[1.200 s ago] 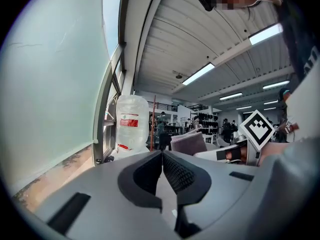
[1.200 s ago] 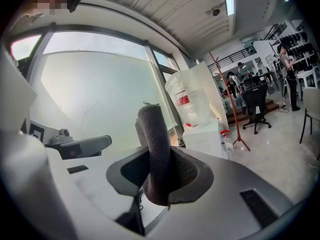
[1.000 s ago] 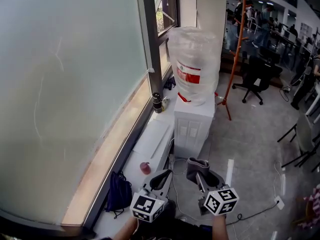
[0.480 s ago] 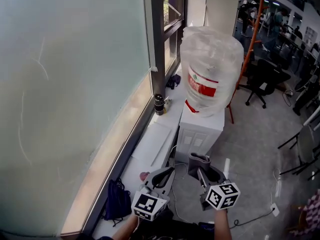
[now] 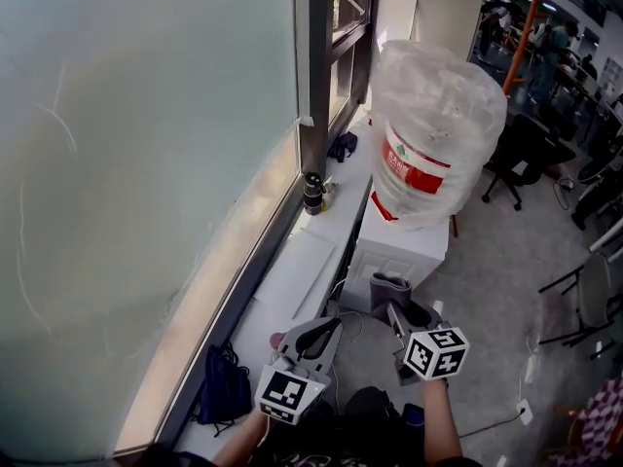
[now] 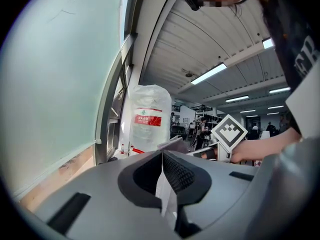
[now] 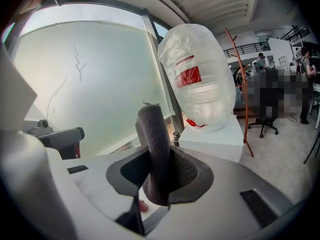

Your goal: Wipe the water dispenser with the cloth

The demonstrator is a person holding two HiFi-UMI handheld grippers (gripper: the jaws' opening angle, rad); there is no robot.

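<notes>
The water dispenser [image 5: 397, 257] is a white cabinet standing by the window, with a plastic-wrapped bottle [image 5: 434, 134] bearing a red label on top. My right gripper [image 5: 395, 311] is shut on a rolled grey cloth [image 5: 387, 291], held a short way in front of the dispenser's base and apart from it. In the right gripper view the cloth [image 7: 154, 149] stands upright between the jaws, with the bottle [image 7: 197, 79] and the white cabinet [image 7: 216, 139] beyond. My left gripper [image 5: 325, 331] hangs beside it, shut and holding nothing. Its own view shows the bottle [image 6: 146, 119] ahead.
A white window ledge [image 5: 300, 266] runs along the frosted glass, with a small dark flask [image 5: 312, 194] on it. A dark bag [image 5: 224, 387] and a small pink thing [image 5: 276, 339] lie near the left gripper. Cables [image 5: 496, 421] trail on the floor; office chairs [image 5: 519, 154] stand at right.
The view has drawn nearer to the dispenser, which now looms larger and further right. Both grippers keep their places side by side, the right one still holding the cloth.
</notes>
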